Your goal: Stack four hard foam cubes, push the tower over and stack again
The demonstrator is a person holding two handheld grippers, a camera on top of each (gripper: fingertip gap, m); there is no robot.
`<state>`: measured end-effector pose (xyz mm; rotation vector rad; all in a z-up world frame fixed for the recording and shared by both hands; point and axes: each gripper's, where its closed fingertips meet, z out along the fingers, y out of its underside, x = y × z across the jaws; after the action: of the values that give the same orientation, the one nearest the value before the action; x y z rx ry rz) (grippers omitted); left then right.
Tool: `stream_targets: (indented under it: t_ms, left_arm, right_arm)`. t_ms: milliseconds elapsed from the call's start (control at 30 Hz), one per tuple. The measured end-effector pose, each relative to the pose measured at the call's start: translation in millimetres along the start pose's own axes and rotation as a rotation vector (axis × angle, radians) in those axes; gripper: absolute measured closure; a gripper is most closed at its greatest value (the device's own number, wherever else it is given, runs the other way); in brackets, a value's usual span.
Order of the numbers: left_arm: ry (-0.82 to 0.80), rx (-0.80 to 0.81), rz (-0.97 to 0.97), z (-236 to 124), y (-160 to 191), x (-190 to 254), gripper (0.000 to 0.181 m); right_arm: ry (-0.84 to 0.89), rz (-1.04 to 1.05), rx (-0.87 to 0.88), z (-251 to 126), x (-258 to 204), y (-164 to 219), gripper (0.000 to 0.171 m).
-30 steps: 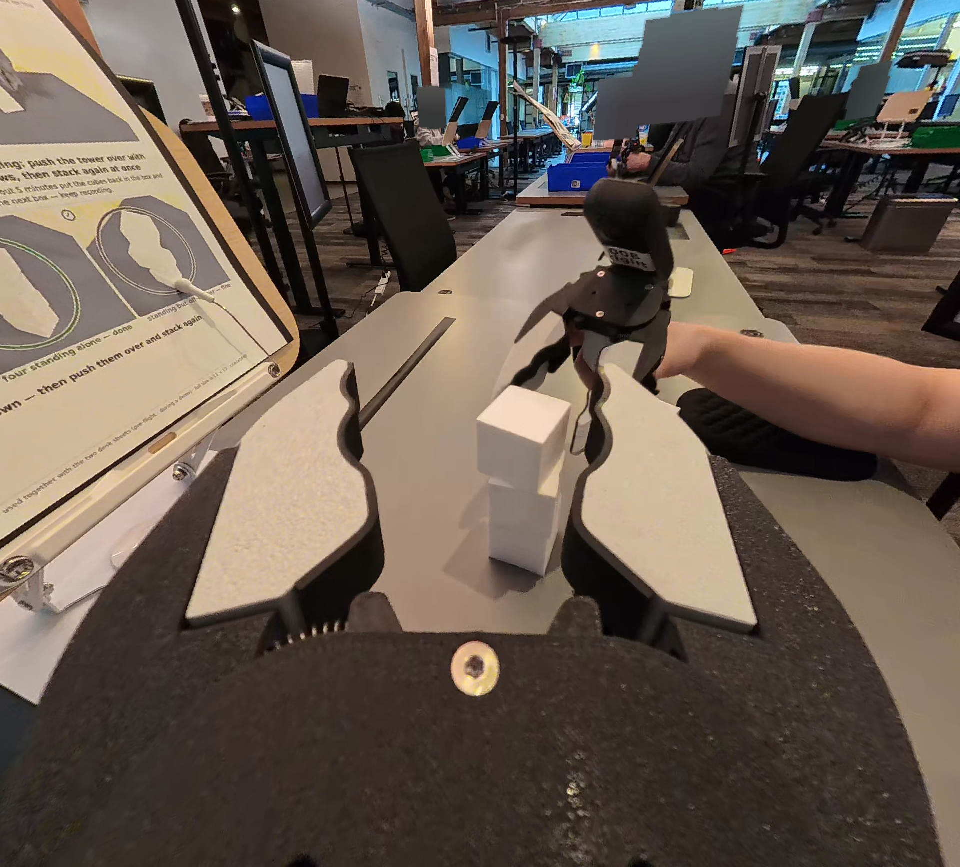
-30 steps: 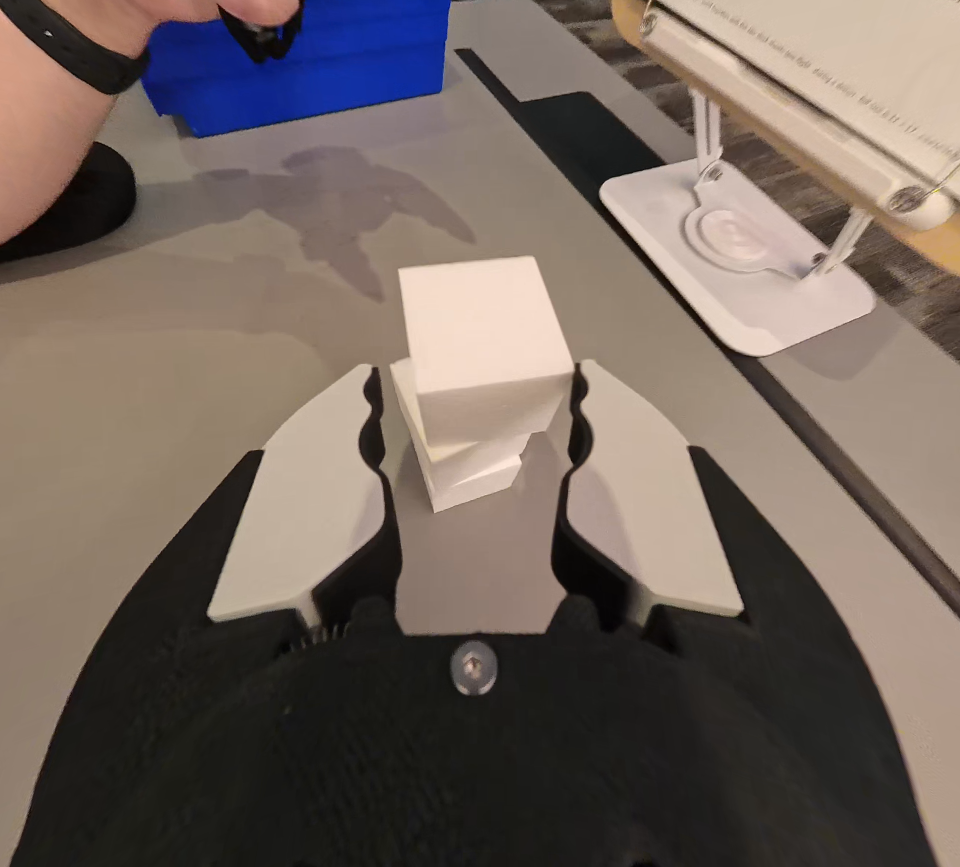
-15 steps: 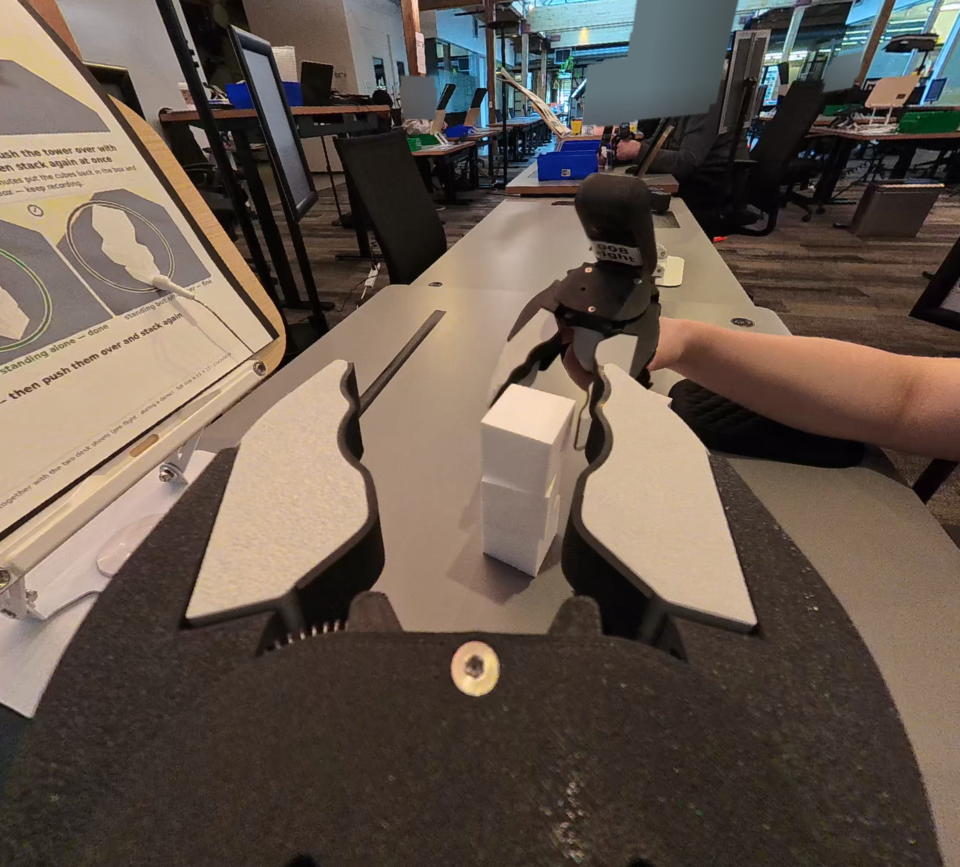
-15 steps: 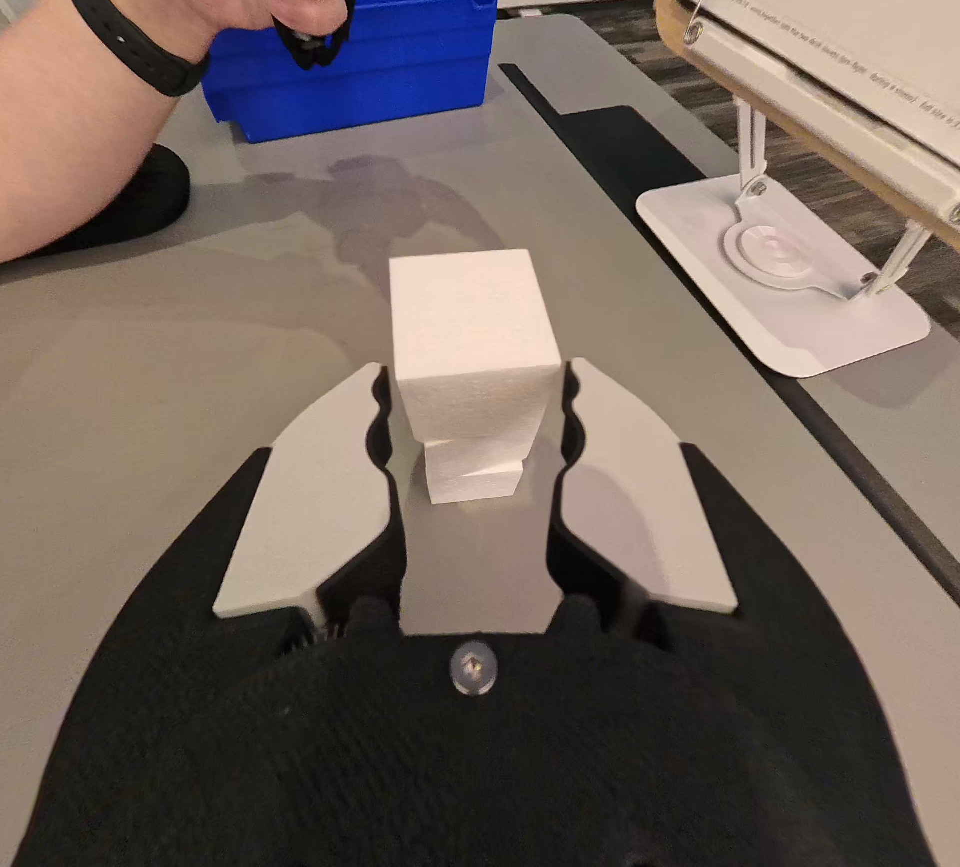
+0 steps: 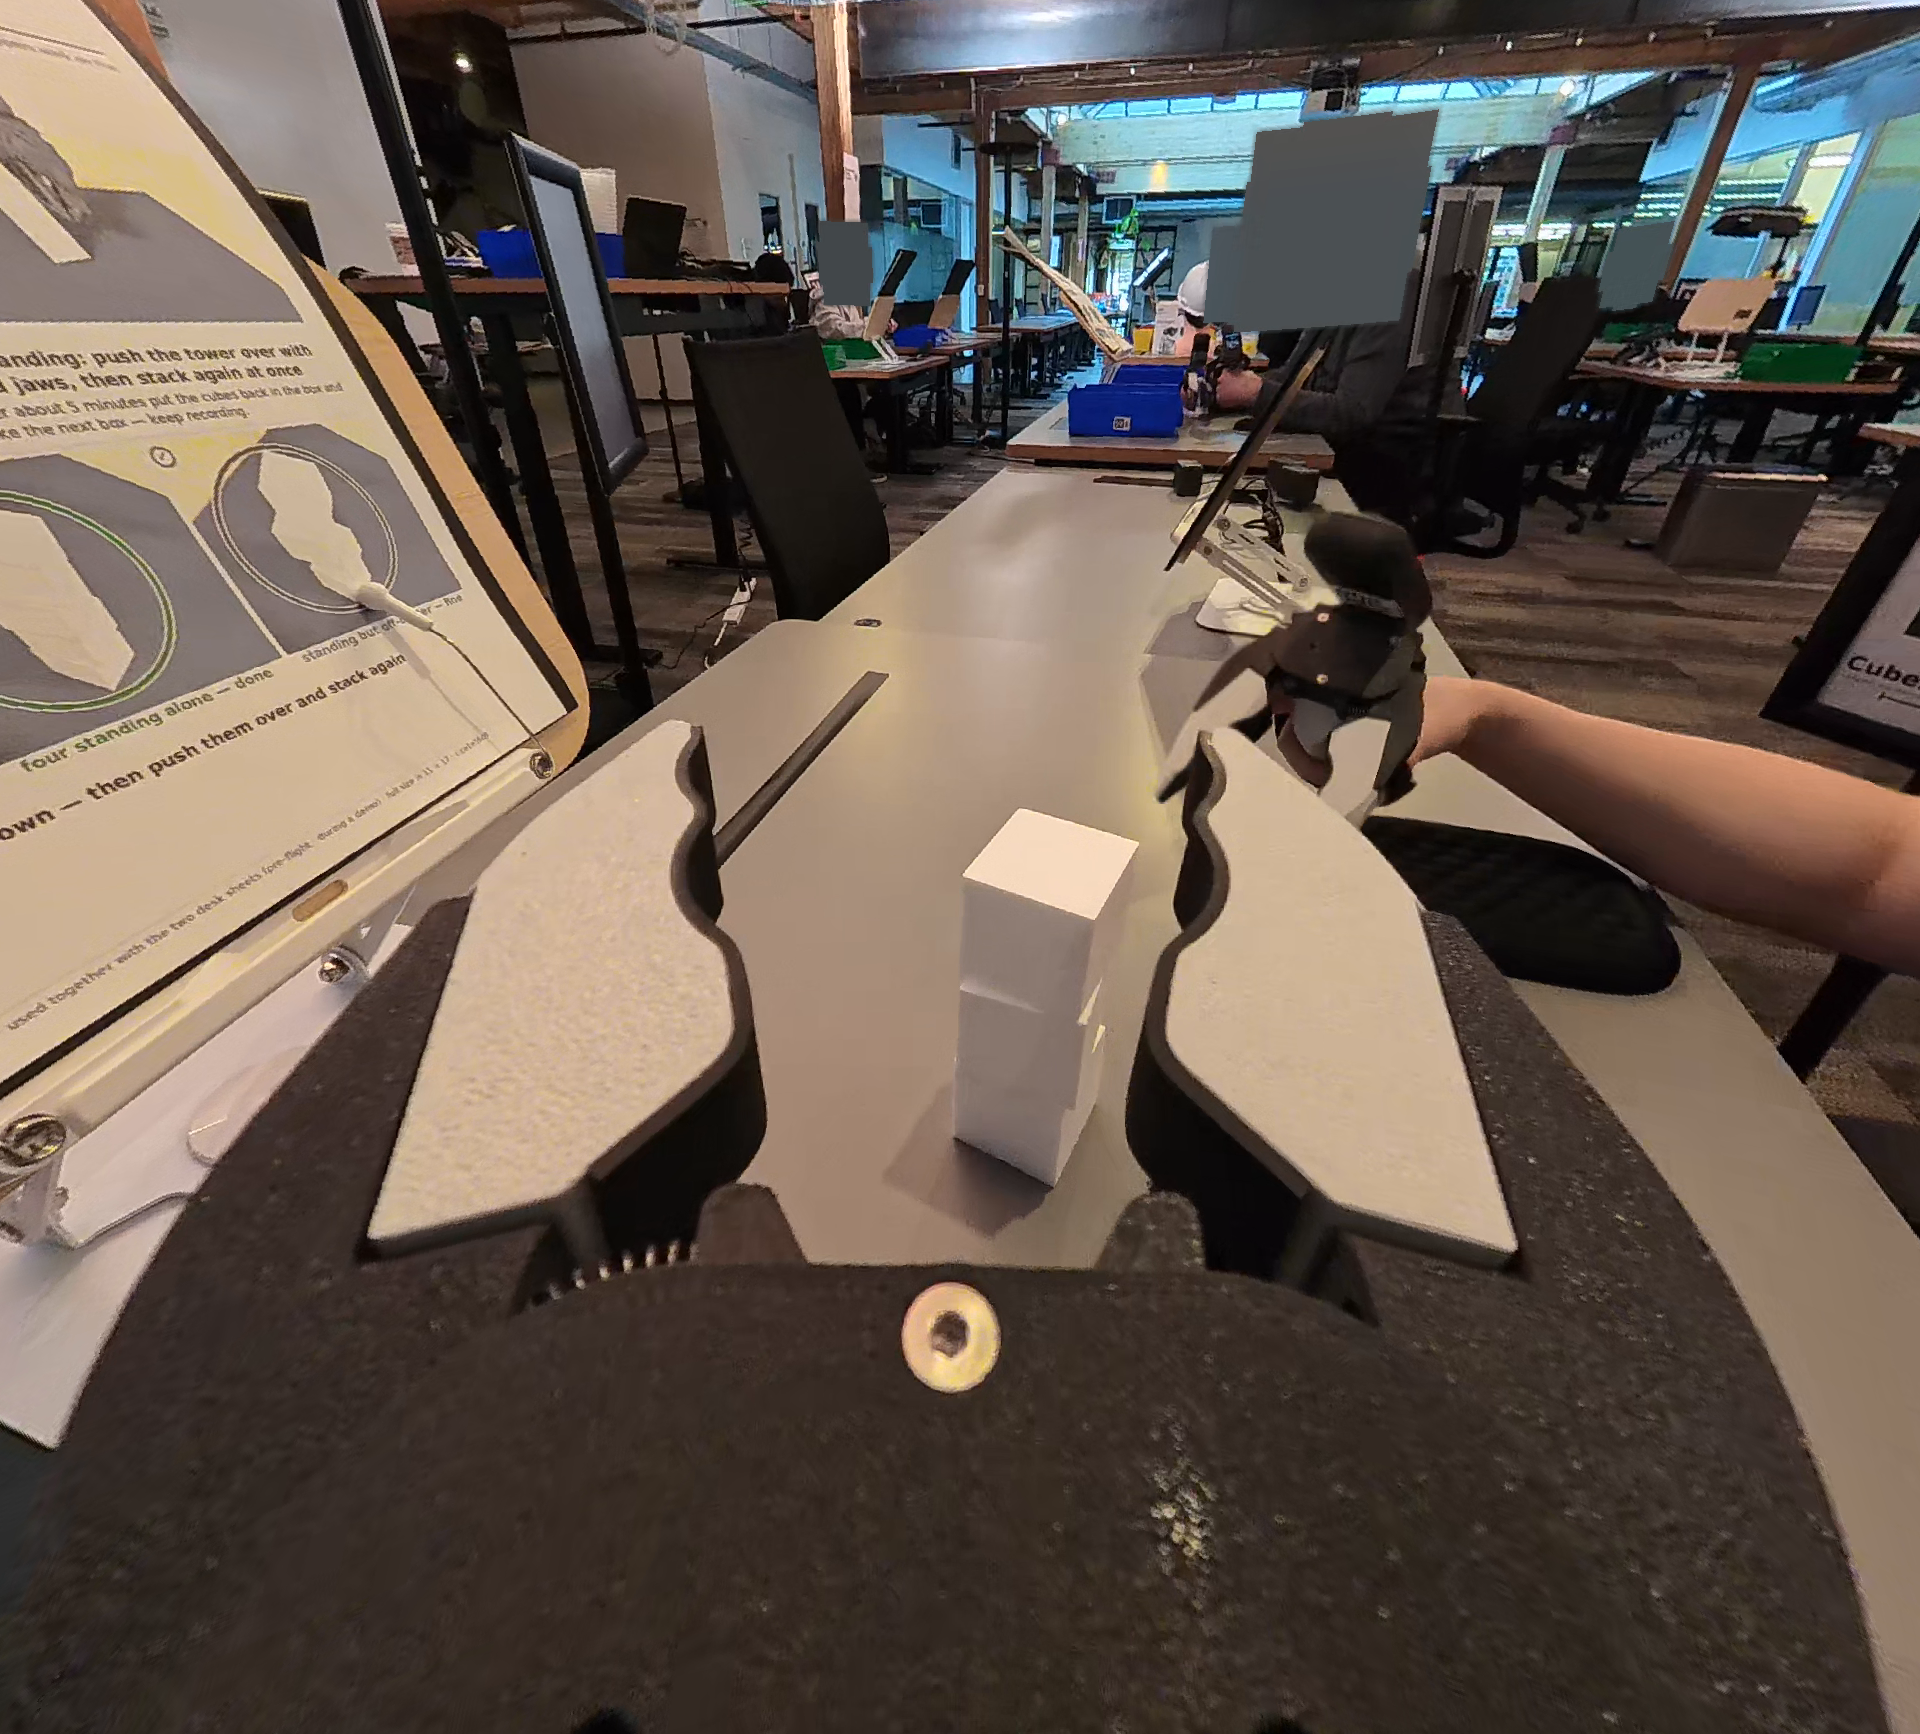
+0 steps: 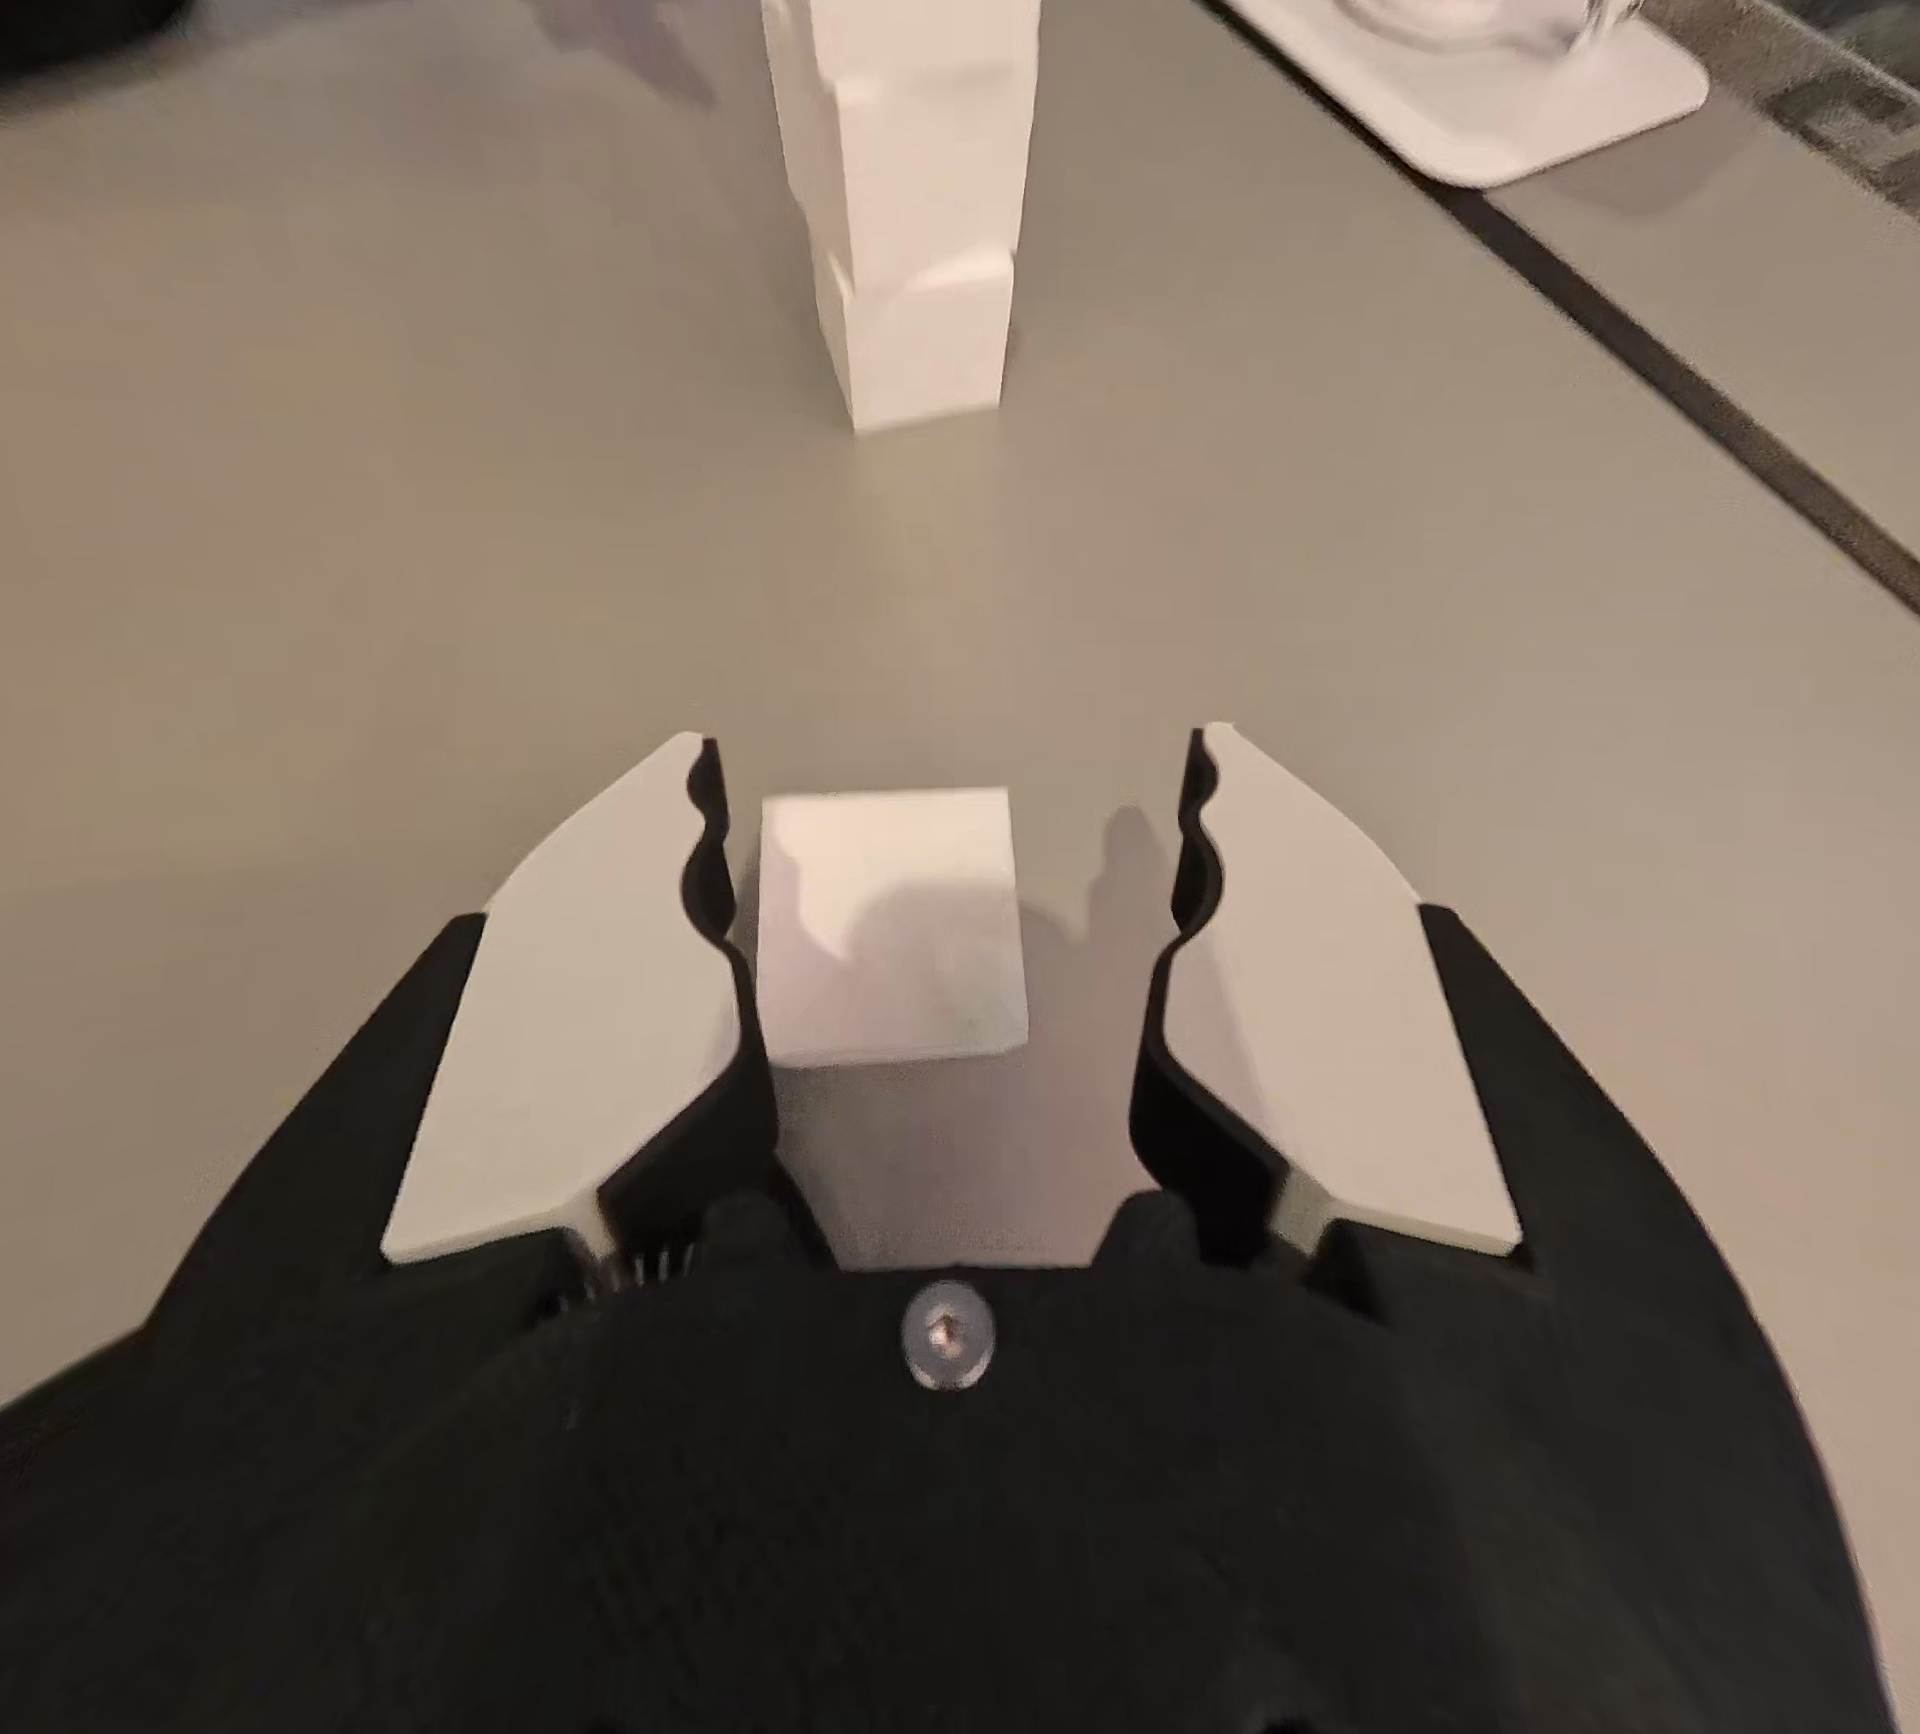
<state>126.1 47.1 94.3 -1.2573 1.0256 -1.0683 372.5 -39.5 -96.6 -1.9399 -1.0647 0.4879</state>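
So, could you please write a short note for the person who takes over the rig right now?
Left tongs: open, empty, facing the tower, not touching it.
Right tongs: open, low over the table, with the loose cube between the fingers, not clamped.
Tower: upright, apparently three cubes, layers slightly offset.
Done: three cubes stacked, it seems.
Left: grip the loose cube, set it on top, then push the tower over and restack.
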Motion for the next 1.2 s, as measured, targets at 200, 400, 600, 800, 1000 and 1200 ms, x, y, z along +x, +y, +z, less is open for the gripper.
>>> stream_targets:
  t_ms: [200, 400, 600, 800, 1000, 1200]
  left_arm:
    - [0.006, -0.007, -0.001, 1, 1, 2, 0.095]
    - [0.005, -0.011, 0.003, 1, 1, 2, 0.094]
    - [0.010, -0.001, 0.000, 1, -2, 3, 0.095]
    - [0.000, -0.045, 0.010, 2, 8, 1, 0.095]
    - [0.007, -0.061, 0.004, 5, 13, 1, 0.094]
    - [0.017, -0.074, 0.013, 8, 15, 4, 0.094]
  right_arm:
    - [-0.002, 0.014, -0.123, 10, -3, 32, 0.088]
    - [-0.024, 0.044, -0.095, 14, -1, 28, 0.112]
    - [-0.076, -0.025, 0.067, 5, -3, -90, 0.112]
    - [-0.180, -0.089, 0.073, 39, -9, -192, 0.112]
    - [-0.189, -0.170, -0.117, 75, -18, -195, 0.112]
    - [-0.168, -0.180, -0.141, 83, -16, -195, 0.112]
